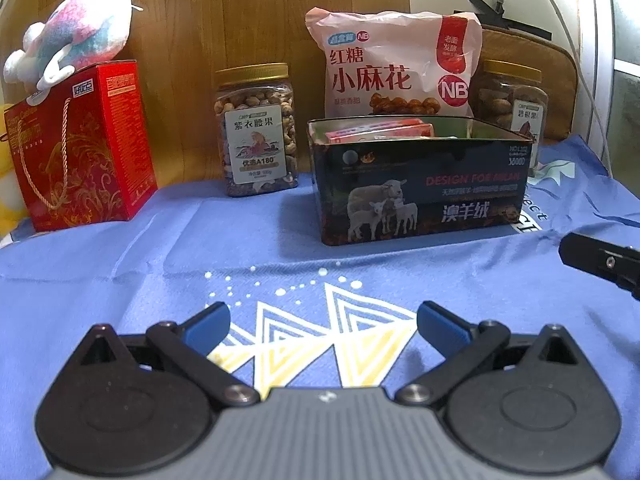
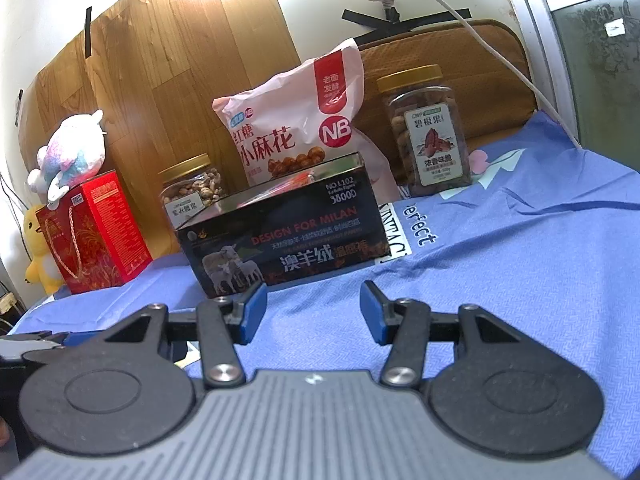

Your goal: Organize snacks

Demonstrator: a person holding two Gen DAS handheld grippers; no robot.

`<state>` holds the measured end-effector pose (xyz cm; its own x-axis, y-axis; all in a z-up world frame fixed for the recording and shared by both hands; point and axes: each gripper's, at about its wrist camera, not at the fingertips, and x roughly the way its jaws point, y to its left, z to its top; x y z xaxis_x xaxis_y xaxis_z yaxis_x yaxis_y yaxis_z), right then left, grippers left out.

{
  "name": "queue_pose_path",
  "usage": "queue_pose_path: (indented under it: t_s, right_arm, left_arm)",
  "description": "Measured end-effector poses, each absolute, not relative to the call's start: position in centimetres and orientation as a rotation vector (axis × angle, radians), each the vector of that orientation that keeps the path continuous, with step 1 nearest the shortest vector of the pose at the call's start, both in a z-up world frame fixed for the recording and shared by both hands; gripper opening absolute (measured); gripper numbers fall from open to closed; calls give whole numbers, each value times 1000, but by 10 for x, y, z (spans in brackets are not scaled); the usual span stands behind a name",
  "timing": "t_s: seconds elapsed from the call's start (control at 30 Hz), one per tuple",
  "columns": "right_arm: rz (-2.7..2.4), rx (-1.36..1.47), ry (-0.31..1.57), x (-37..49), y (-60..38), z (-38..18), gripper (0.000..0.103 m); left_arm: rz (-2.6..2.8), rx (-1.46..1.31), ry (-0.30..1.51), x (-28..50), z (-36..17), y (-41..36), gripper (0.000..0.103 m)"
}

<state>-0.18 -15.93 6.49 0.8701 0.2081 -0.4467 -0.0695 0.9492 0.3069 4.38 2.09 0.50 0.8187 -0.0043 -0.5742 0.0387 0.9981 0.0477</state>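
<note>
A dark open tin with sheep on its side (image 1: 420,196) (image 2: 288,236) stands on the blue cloth, with red snack packets (image 1: 380,130) inside. Behind it leans a pink snack bag (image 1: 396,64) (image 2: 288,128). A cashew jar (image 1: 256,128) (image 2: 192,192) stands left of the tin, and a pecan jar (image 1: 516,100) (image 2: 428,128) to its right. My left gripper (image 1: 324,328) hovers open over the cloth in front of the tin, empty. My right gripper (image 2: 314,308) is open and empty, just short of the tin; its finger (image 1: 600,260) shows at the left wrist view's right edge.
A red gift box (image 1: 80,144) (image 2: 92,232) with a plush toy (image 1: 76,28) (image 2: 72,156) on top stands at the left. A yellow plush (image 2: 38,248) sits beside it. A wood panel and a brown cushion (image 2: 460,52) back the scene. A white cable (image 2: 500,56) hangs at the right.
</note>
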Motion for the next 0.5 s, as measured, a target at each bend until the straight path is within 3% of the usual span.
queue_pose_path:
  t_s: [0.5]
  right_arm:
    - [138,290,489,-3,-159,65,54]
  left_arm:
    - [-47,40,604,42,6,22,103]
